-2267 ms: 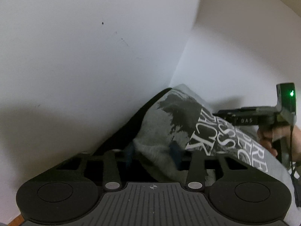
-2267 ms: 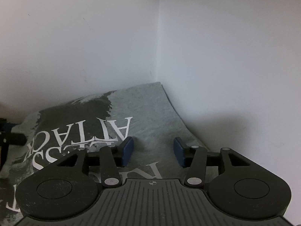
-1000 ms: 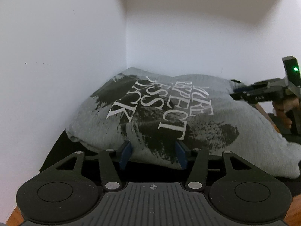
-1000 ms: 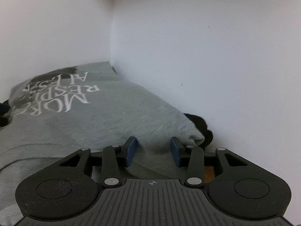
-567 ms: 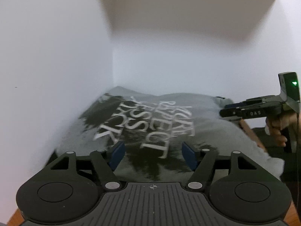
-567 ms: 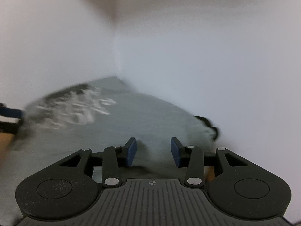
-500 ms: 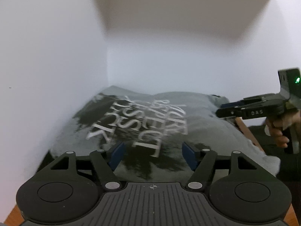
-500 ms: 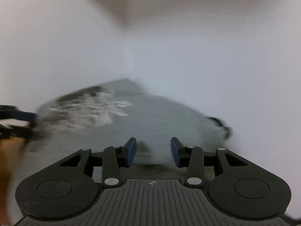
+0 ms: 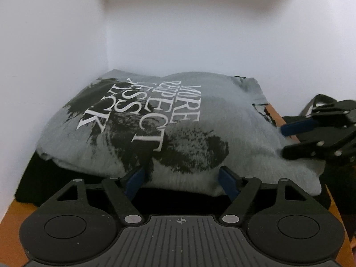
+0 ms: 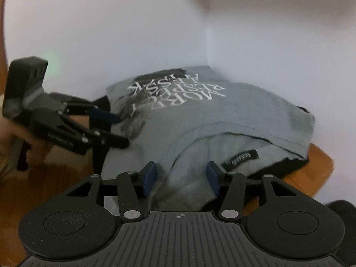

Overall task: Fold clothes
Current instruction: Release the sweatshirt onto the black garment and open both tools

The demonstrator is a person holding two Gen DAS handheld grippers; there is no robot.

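Here, in the left wrist view, a grey printed T-shirt [image 9: 169, 133] lies as a folded, puffy bundle in the corner between two white walls [image 9: 55, 66], resting on dark clothes [image 9: 29, 182] over an orange-brown counter [image 9: 13, 211]. The left claw [image 9: 181, 180] is spread wide and grips nothing; its blue pads sit at the near fold, but contact with the cloth cannot be told. The right claw [image 9: 287, 139] shows at the bundle's right side, spread and empty too.

From the right wrist view, the T-shirt [image 10: 200, 115] shows a hem flap lying over an inner layer with a black label [image 10: 241, 157]. The right claw [image 10: 181, 176] is released, with loose grey cloth between its pads. The left claw [image 10: 120, 129] hovers at the far side.

The bundle looks nearly squared, so my judgement is that any tidying should press the bulge flat and tuck that loose hem under, moving low and slowly so the layers do not slide on the dark pile beneath.
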